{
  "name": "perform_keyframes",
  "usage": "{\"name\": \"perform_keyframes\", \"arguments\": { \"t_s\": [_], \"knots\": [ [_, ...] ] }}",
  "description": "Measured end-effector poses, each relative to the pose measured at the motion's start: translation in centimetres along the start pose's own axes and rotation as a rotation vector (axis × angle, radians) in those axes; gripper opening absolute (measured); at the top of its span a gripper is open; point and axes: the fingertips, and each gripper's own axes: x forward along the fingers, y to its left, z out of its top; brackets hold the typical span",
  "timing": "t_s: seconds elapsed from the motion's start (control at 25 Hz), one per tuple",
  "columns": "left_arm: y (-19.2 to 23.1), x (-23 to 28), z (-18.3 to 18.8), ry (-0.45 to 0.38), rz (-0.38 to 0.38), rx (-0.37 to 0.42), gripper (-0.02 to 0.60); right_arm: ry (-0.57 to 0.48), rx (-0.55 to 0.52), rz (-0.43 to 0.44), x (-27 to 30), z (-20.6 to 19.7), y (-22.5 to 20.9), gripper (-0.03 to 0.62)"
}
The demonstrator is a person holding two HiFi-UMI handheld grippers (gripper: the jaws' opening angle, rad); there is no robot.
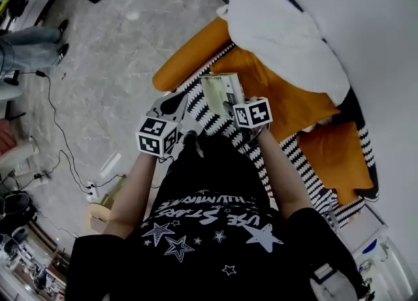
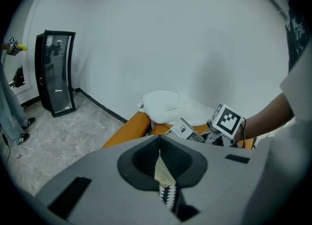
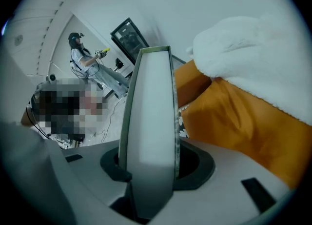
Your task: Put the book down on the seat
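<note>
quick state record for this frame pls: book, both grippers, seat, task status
book: book stands on edge, clamped by the right gripper, over the seat
right gripper: right gripper shut on the book
left gripper: left gripper jaws together, nothing held, beside the book
seat: orange seat, white fluffy blanket lying on it, striped cover along its edge
task status: book not yet laid down

A plain white wall (image 2: pixel 161 33) meets a pale grey mottled stone floor (image 1: pixel 111 51) along a dark skirting line. A tall black curved glass-fronted cabinet (image 2: pixel 57 72) stands on the floor close to the wall. A low orange-cushioned seat (image 1: pixel 189 55) with a black-and-white zigzag cover lies against the wall. The light is soft and even.
</note>
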Motion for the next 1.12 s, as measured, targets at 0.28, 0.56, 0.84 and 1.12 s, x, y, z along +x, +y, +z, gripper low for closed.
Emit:
{"name": "perform_keyframes", "arguments": {
  "t_s": [0.28, 0.56, 0.84, 1.12],
  "knots": [
    [0.4, 2.1, 0.1, 0.015, 0.002, -0.023, 0.009, -0.085, 0.009, 0.017, 1.3, 3.4, -2.8, 0.258],
    [0.3, 2.1, 0.1, 0.002, 0.006, -0.032, 0.009, -0.271, 0.021, -0.221, -4.1, 7.4, -9.0, 0.262],
    [-0.8, 0.5, 1.9, -0.046, -0.035, 0.001, 0.009, -0.401, 0.042, -0.292, -10.7, 9.3, -9.0, 0.261],
    [-2.6, -2.5, 2.6, -0.096, -0.104, 0.056, 0.009, -0.464, 0.057, -0.315, -12.9, 7.0, -4.5, 0.258]
  ]
}}
